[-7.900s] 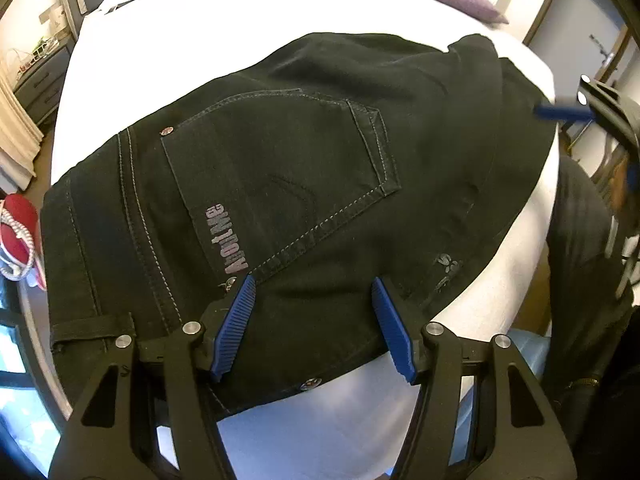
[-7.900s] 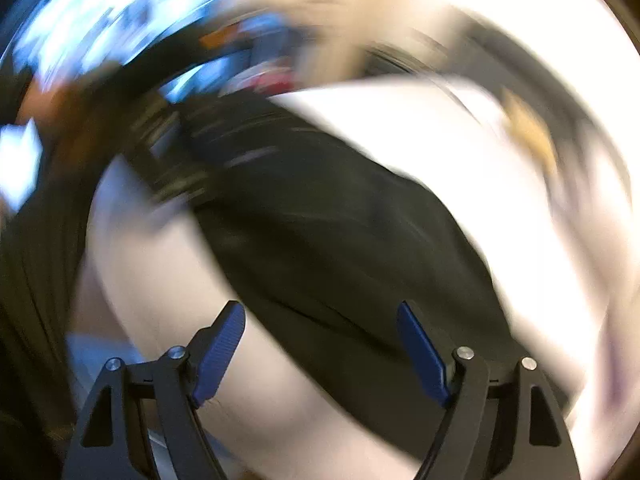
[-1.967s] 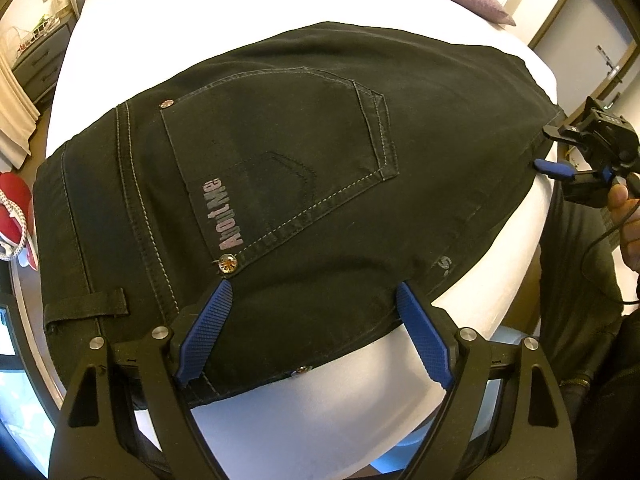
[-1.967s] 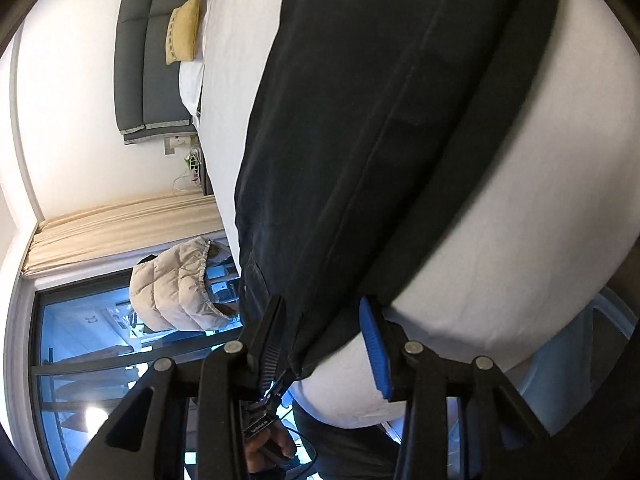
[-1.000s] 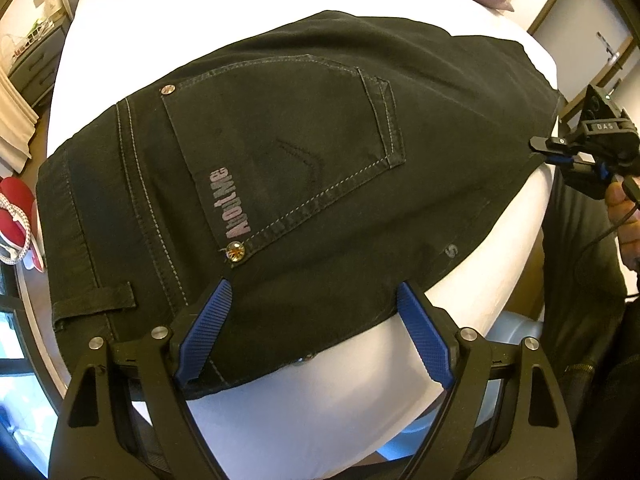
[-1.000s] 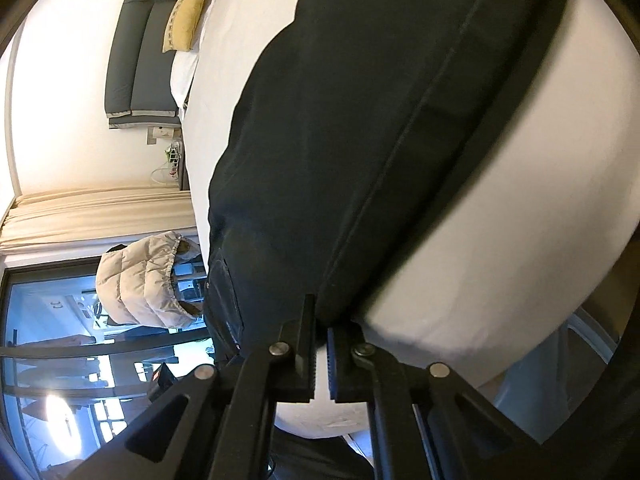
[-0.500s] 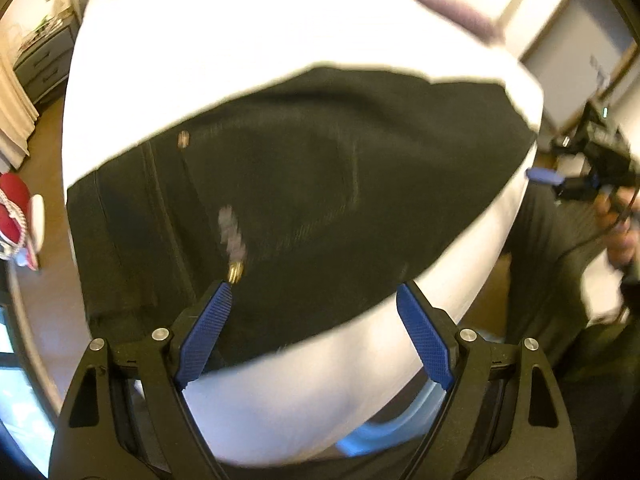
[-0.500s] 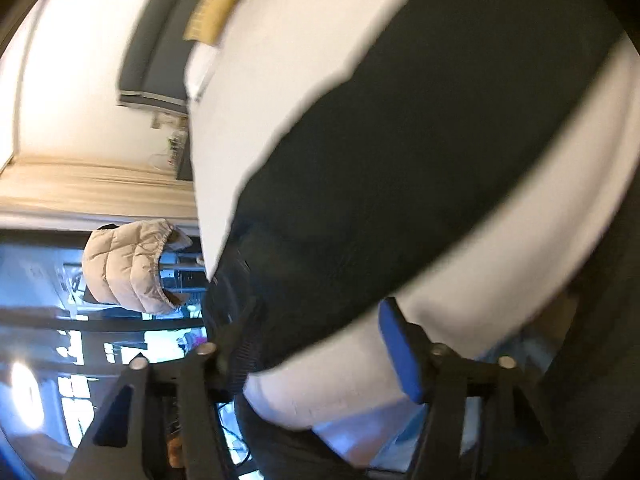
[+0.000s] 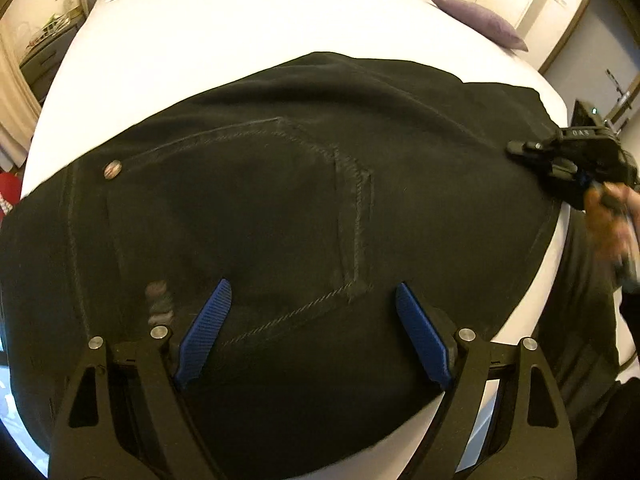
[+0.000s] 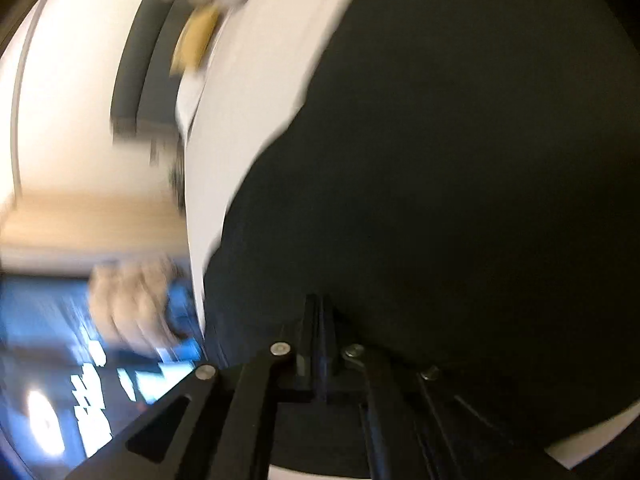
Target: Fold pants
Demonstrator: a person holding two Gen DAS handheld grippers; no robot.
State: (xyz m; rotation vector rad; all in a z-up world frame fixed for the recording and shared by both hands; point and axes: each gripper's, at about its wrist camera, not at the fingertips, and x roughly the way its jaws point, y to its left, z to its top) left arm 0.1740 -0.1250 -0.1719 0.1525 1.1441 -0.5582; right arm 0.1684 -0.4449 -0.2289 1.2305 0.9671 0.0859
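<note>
Hovering wide open over the black pants on the white bed, the left gripper grips nothing (seat pocket just ahead). Farther off, the right gripper looks clamped on the fabric edge; pulling one-handed could skew the fold.
</note>
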